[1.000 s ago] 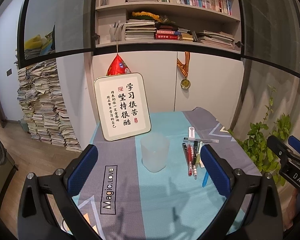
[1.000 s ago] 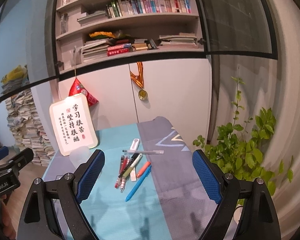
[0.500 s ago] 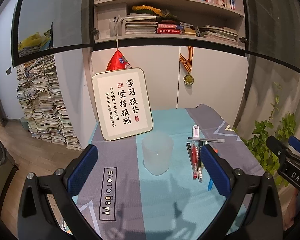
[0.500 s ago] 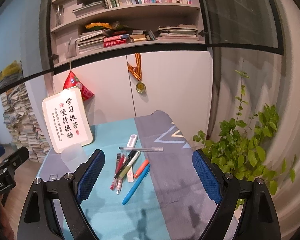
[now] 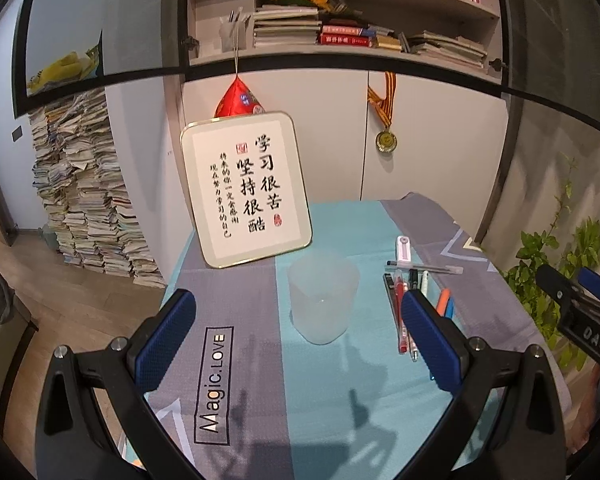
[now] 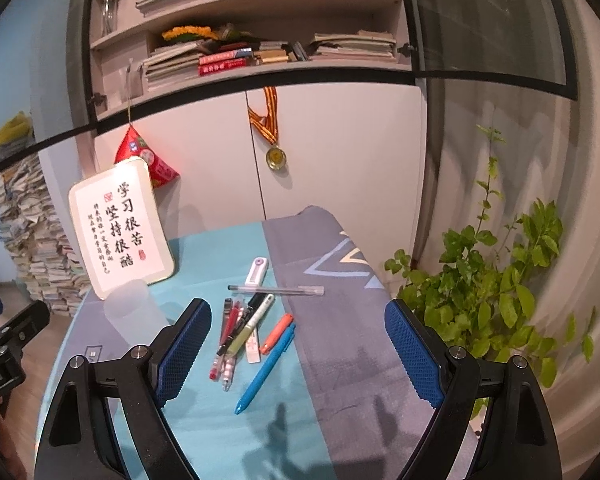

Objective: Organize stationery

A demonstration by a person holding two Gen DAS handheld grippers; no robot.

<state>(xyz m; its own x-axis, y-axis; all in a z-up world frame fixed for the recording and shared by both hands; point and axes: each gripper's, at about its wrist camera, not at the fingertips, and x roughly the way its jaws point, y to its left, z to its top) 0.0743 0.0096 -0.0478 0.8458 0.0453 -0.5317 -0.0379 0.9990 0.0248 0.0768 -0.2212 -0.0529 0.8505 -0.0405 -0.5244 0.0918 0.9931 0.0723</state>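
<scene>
Cup [image 5: 323, 300], pens [image 6: 244, 332] – fingers apart

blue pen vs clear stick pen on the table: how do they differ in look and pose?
The opaque blue pen is thicker; the transparent stick pen is slim and see-through. In the right wrist view, the blue pen runs diagonally toward the camera at the pile's near end, while the clear pen lies crosswise at the far end. Both lie flat on the tablecloth, ungripped.

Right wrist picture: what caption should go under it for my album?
Open right claw closing above loose pens, with the long blue pen nearest, beside a frosted plastic cup on a teal-and-grey tablecloth.
</scene>
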